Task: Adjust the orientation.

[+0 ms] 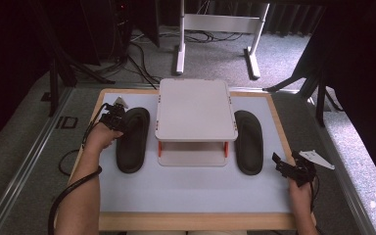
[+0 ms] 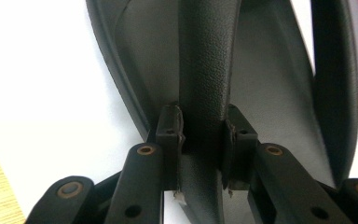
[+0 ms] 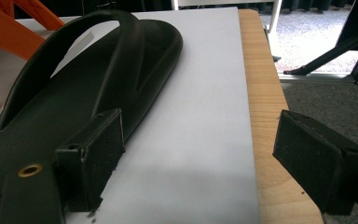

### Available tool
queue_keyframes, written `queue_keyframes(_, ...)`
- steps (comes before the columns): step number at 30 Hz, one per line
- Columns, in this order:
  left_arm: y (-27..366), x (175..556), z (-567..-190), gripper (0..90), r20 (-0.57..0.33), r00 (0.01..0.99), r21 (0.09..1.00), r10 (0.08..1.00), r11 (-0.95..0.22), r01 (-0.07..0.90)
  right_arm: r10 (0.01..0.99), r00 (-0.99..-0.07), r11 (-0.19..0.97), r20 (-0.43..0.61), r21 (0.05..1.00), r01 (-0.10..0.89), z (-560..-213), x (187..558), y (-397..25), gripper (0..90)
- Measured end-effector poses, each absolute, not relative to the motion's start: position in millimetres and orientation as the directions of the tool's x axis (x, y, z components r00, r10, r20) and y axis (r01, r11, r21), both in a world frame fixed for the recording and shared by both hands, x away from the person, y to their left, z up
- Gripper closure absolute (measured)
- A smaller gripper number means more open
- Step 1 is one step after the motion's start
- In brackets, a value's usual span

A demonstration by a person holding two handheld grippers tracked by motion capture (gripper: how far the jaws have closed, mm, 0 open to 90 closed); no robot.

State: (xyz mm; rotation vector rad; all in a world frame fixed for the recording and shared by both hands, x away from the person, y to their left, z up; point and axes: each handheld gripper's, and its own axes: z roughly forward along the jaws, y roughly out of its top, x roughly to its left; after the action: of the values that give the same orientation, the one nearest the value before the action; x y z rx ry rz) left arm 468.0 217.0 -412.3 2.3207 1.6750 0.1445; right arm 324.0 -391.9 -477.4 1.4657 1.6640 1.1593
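The bench [image 1: 191,188], pale on top with a wooden rim, carries a two-tier white stand [image 1: 196,115] at its middle, with one black sandal [image 1: 132,141] lying flat to the stand's left and another sandal [image 1: 248,142] to its right.

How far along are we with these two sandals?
Done: nothing yet; both sandals lie on the table beside the rack. In hand: the left gripper is shut on the left sandal strap. Left: the right gripper is open near the right sandal, not gripping.
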Motion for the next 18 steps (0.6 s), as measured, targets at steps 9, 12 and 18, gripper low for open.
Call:
queue_keyframes(9, 225, 461, -388, 74.3, -0.117, 0.301, 0.328, 0.946, -0.250, 0.911, 0.979, -0.180, -0.007, 0.092, 0.905, 0.426, -477, 324, -392, 15.4)
queue_keyframes(12, 228, 458, -377, 74.2, -0.135, 0.293, 0.345, 0.946, -0.232, 0.909, 0.979, -0.182, -0.005, 0.091, 0.904, 0.427, -477, 324, -392, 15.4)
queue_keyframes(18, 230, 453, -351, 74.4, -0.129, 0.280, 0.381, 0.951, -0.213, 0.900, 0.979, -0.181, -0.004, 0.091, 0.903, 0.430, -477, 324, -392, 15.4)
